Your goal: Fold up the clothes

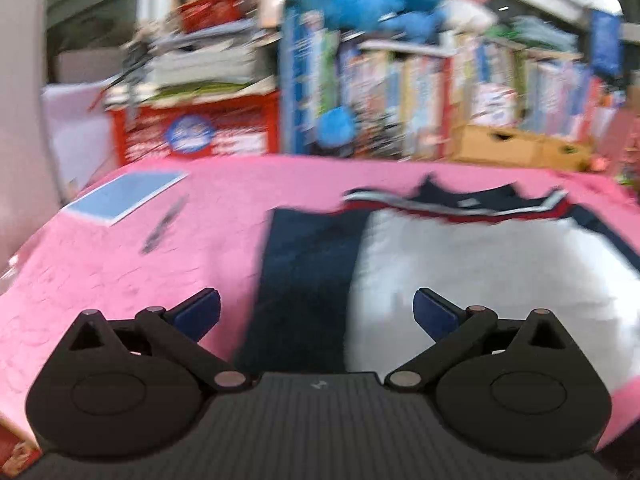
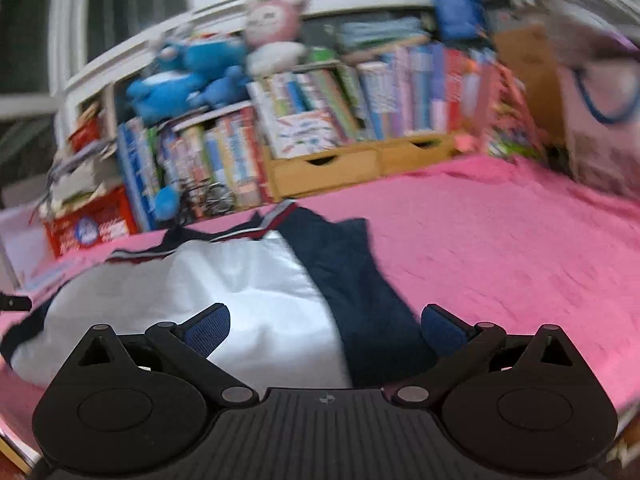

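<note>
Both views are motion-blurred, so fine texture is uncertain. The left gripper (image 1: 316, 312) and right gripper (image 2: 326, 330) are matt black plastic with ribbed bodies, dull metal-looking pivot pins, and blue pads (image 2: 210, 326) with a fine woven or mesh grain. Between and beyond the fingers lies the shirt (image 2: 256, 280), soft cloth: its white panel looks smooth with a slight sheen, its navy parts matt. Under it the pink cover (image 1: 224, 208) is matt cloth, faintly crinkled. Far ahead of the fingertips, the drawers (image 2: 326, 170) look like plain unvarnished wood, and the toy (image 2: 184, 80) is plush.
</note>
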`<state>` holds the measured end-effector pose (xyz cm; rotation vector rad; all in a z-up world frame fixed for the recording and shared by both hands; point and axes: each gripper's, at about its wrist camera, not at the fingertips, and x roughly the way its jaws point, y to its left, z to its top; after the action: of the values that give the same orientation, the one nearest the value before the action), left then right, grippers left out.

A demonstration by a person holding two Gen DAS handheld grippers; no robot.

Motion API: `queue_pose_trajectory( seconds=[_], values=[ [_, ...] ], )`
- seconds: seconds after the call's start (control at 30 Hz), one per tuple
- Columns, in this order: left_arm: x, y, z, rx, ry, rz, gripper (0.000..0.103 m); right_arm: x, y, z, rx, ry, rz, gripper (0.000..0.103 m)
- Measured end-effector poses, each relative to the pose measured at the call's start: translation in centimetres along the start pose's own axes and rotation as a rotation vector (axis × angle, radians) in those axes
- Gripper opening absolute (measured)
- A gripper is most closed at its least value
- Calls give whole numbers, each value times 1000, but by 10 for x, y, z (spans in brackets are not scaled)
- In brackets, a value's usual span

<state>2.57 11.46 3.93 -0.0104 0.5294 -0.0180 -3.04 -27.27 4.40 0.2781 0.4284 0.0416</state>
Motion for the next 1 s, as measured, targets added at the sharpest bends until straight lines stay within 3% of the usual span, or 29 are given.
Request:
queue_pose_trajectory(
  seconds=[0.17,0.3,0.47,0.67,1.0],
  values=[
    [2,-64,-3,95,15,-156,103,-5,-27,-5,178,71,68,103],
    [13,-110,-15,194,60,-218,103,3,-29,-4,241,99,123,103],
    [30,-136,-31,263,111,-203,103,18,-28,2,301,89,114,103],
    [34,-131,-40,231,103,-218,103,38,-32,10,364,62,101,103],
    [21,-120,-32,206,77,-167,103,35,-15,-1,251,14,59,103]
  ],
)
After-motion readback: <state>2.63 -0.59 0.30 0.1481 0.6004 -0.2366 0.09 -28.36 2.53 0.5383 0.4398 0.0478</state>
